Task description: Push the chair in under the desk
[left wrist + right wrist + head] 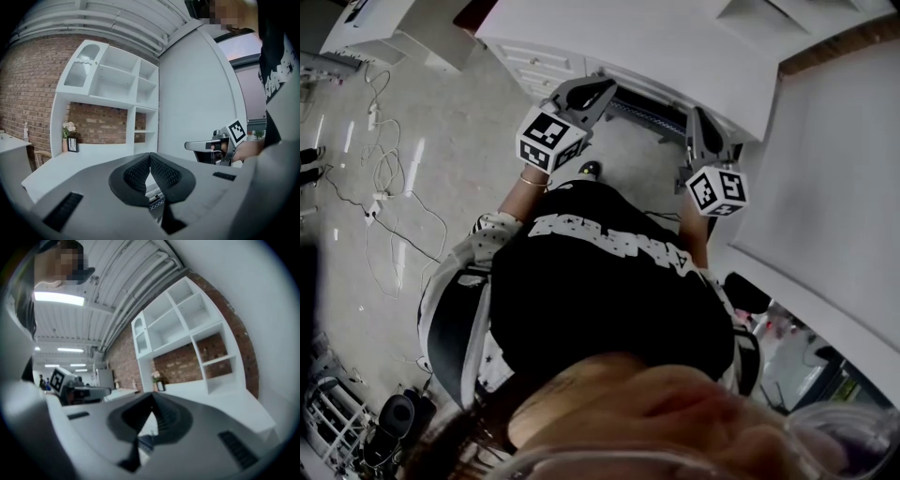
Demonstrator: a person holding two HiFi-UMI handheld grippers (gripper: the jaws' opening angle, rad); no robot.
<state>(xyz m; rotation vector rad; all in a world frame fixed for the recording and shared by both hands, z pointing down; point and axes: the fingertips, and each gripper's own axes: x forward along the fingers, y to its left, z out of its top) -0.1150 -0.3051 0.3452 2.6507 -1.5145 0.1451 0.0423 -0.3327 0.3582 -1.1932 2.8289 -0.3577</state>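
The white desk runs across the top of the head view. Just below its front edge shows a dark patterned strip; I cannot tell whether it belongs to the chair. My left gripper and right gripper point at that edge on either side of the strip, both shut with nothing held. In the left gripper view the shut gripper faces the desk top and white shelving, with the right gripper beside it. The right gripper view shows its shut gripper and the left gripper.
Cables trail over the grey floor at left. A white wall panel stands close on the right. A vase of flowers and a small frame sit on the desk by the brick wall. My shoe is near the desk.
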